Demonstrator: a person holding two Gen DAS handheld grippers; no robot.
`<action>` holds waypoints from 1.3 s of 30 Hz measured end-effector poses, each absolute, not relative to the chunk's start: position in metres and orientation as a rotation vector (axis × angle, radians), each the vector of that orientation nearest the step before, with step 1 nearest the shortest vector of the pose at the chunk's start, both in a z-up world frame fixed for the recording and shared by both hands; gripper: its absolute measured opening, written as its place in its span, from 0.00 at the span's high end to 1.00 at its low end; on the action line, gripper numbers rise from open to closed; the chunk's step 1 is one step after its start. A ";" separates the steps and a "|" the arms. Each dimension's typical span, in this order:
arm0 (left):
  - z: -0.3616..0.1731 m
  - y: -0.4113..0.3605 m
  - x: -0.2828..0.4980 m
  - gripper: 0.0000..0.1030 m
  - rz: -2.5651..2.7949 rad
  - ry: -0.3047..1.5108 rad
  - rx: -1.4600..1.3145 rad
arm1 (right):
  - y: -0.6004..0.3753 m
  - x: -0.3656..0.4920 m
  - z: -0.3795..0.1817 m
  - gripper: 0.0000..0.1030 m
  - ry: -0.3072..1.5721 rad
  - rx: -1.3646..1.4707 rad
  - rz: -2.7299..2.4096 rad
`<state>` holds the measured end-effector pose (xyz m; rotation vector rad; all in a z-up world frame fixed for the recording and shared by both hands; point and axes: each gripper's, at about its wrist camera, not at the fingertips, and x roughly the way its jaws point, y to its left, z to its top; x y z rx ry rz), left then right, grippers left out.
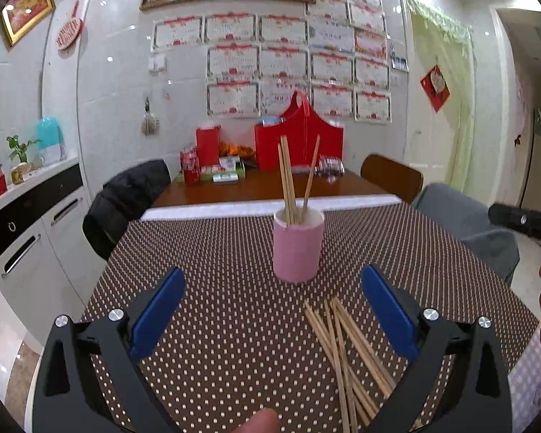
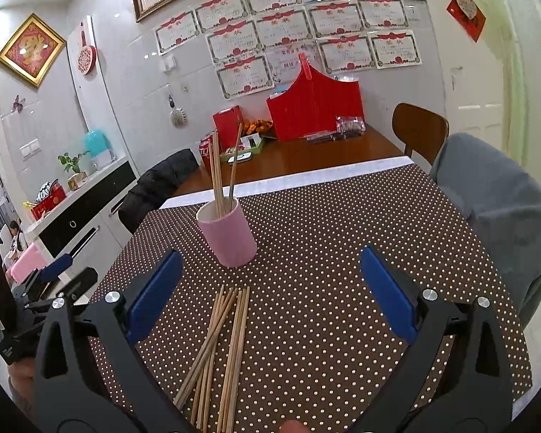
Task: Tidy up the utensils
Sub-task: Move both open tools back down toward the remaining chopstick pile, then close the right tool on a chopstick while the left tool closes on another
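Wooden chopsticks point(image 2: 220, 353) lie loose near the table's point(image 2: 342, 252) front edge, long axes toward the pink cup point(image 2: 231, 234), nearer the right tongs point(image 2: 270, 288); both tongs, including the left tongs point(image 1: 272, 310), gape wide, empty.

Pink cup point(image 1: 298, 249), tan chopsticks point(image 1: 346, 346), brown white-dotted tablecloth point(image 1: 227, 252), blue-padded black gripper point(image 1: 272, 310)

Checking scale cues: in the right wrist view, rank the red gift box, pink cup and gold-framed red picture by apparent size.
1. red gift box
2. pink cup; nearness inflates it
3. gold-framed red picture; close to the cup, order unsure
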<state>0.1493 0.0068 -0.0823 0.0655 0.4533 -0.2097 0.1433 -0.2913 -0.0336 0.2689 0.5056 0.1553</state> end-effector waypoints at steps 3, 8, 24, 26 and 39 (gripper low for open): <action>-0.099 0.006 0.157 0.06 -0.211 0.530 0.082 | -0.290 0.145 -0.041 0.06 0.531 0.263 0.159; -0.141 -0.005 0.172 0.06 -0.258 0.711 0.109 | -0.289 0.148 -0.061 0.06 0.594 0.255 0.154; -0.214 -0.027 0.202 0.06 -0.289 0.957 0.206 | -0.299 0.159 -0.101 0.06 0.709 0.279 0.137; -0.217 -0.028 0.202 0.06 -0.298 0.966 0.210 | -0.299 0.161 -0.104 0.06 0.718 0.279 0.137; -0.222 -0.045 0.211 0.11 -0.345 0.971 0.199 | -0.292 0.165 -0.117 0.06 0.766 0.277 0.189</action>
